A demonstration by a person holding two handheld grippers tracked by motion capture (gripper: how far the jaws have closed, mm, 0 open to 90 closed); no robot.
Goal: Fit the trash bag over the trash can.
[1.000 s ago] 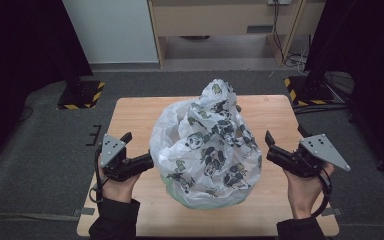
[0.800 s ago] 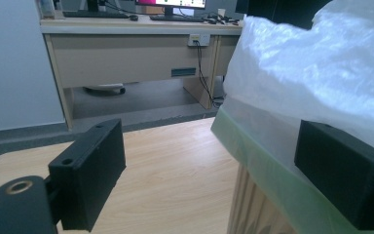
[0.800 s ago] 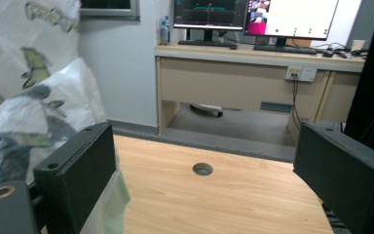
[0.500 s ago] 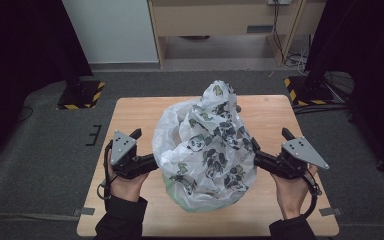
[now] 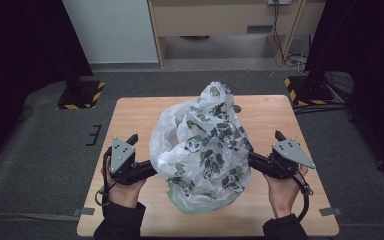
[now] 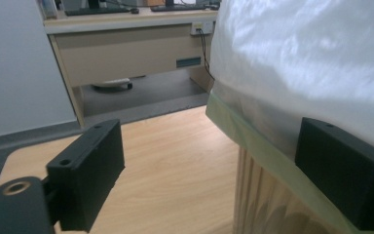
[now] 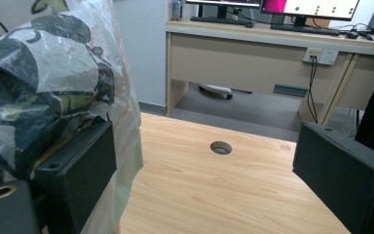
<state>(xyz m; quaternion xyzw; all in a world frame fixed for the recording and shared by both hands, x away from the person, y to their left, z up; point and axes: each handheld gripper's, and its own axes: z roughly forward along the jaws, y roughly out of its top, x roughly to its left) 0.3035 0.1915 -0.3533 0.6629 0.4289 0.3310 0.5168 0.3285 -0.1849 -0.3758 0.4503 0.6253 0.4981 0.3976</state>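
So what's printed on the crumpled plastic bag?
Black-and-green panda-like figures on the crumpled translucent white plastic bag, clearest in the high view.

Light wood table (image 5: 130,112) sits on dark grey carpet (image 5: 40,150); round cable hole (image 7: 221,147) in the tabletop near its far edge. Beyond the table: beige desk (image 7: 253,58) with monitors (image 7: 272,7) and a keyboard on top, socket strip (image 7: 320,55) on its front, cables hanging below. Pale wall panel (image 5: 112,30) left of the desk. Black stands with yellow-black striped bases (image 5: 82,95) flank the table's far corners. Dark curtains on both sides. Grey tape marks (image 5: 329,211) on the carpet by the table's near corners.
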